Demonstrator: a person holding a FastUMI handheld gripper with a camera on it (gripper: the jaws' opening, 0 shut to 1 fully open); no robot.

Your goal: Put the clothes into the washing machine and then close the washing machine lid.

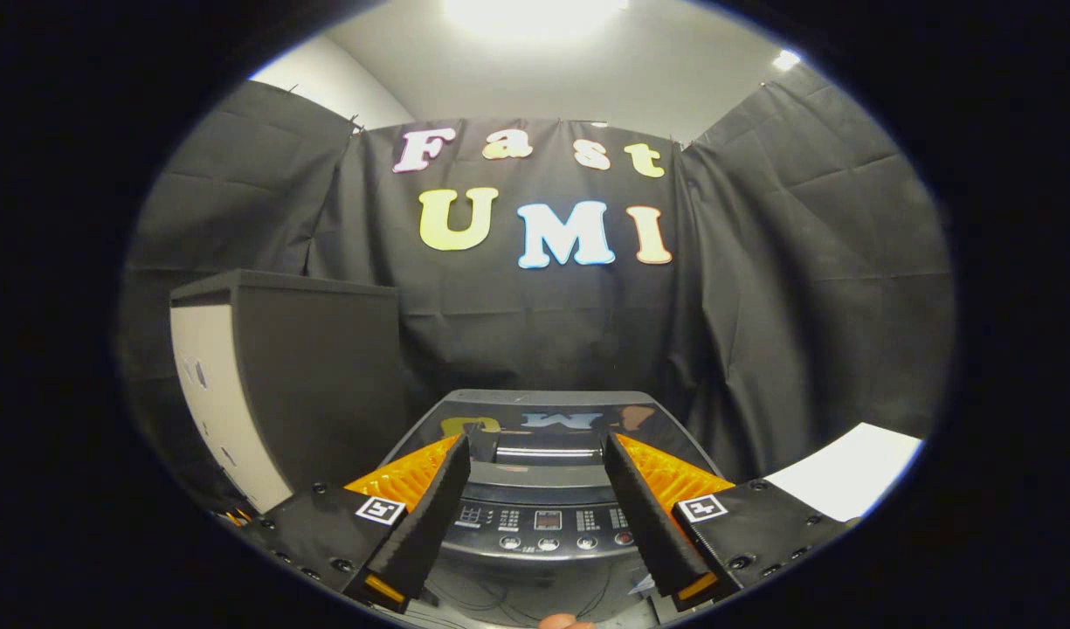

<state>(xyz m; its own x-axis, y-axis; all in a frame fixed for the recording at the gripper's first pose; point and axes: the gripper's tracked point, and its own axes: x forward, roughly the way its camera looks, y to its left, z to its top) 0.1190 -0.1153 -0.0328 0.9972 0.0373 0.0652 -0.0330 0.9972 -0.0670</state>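
Leftward, a dark cabinet [325, 376] stands beside the washing machine [543, 524]. Between my fingers its glossy lid [543, 419] lies flat and shut, control panel [543, 521] nearest me; any clothes would be hidden beneath. My gripper [535, 441] hovers level above the panel, fingers spread wide, holding nothing.

Washing machine [543, 489] with glossy closed lid [543, 419], nothing atop.
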